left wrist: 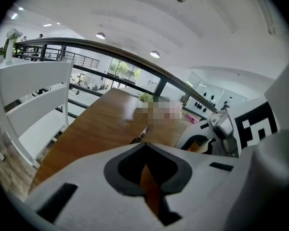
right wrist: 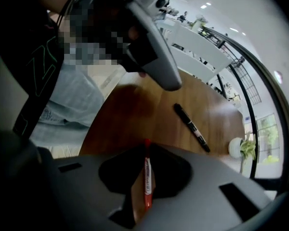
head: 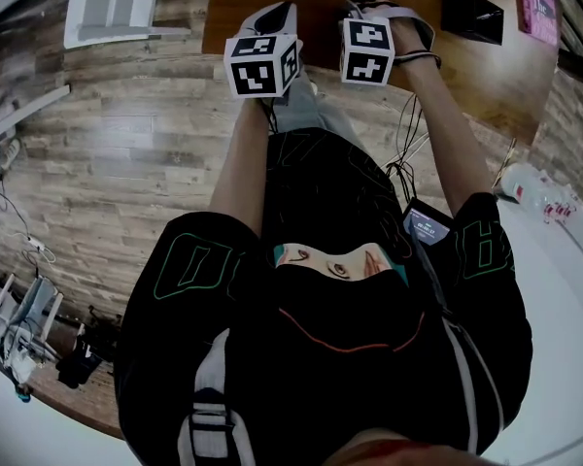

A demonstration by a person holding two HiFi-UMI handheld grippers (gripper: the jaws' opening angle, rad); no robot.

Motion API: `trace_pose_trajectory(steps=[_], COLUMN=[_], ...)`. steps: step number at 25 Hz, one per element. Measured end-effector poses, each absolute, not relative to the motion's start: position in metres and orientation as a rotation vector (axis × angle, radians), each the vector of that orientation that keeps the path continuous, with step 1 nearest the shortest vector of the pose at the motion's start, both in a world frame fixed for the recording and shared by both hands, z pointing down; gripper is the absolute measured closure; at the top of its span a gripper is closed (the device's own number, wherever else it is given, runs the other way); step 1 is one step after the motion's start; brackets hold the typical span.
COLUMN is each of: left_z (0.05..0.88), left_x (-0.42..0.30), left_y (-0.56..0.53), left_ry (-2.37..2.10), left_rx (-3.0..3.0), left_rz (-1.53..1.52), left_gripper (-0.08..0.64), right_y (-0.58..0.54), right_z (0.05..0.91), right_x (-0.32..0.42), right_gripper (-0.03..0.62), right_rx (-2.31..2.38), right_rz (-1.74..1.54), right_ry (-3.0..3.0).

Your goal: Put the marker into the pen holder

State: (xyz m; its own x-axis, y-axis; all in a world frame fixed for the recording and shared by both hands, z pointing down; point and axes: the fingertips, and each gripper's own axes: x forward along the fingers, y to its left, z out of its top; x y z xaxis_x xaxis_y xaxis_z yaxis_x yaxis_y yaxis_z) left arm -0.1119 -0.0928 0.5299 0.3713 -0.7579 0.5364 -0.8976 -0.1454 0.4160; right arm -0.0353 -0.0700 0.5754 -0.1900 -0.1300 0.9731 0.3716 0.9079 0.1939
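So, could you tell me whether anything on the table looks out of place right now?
Only one thing: a black marker lies loose on the wooden table, away from the black pen holder. The right gripper is clamped on a red marker. Nothing looks spilled or damaged.

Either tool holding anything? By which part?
Right tool clamps the red marker by its labelled barrel, one end sticking out ahead. Left tool holds nothing.

Left arm point(head: 241, 153) and right arm point(head: 449, 134) stretched forward, close together
Left gripper point(left wrist: 146, 152) jaws together, empty; right gripper point(right wrist: 145, 148) jaws pinch a red marker point(right wrist: 147, 182)
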Motion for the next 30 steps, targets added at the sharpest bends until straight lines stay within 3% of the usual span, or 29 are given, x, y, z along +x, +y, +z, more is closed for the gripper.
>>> trace_pose_trajectory(steps=[30], left_z=[0.471], left_x=[0.023], left_y=[-0.121], left_ry=[-1.142], left_rx=[2.298], left_rz=[0.395], left_gripper=[0.551], right_y=[-0.114], right_z=[0.465], right_x=[0.097], right_gripper=[0.549], right_rx=[0.912], right_rz=[0.167], right_ry=[-2.198])
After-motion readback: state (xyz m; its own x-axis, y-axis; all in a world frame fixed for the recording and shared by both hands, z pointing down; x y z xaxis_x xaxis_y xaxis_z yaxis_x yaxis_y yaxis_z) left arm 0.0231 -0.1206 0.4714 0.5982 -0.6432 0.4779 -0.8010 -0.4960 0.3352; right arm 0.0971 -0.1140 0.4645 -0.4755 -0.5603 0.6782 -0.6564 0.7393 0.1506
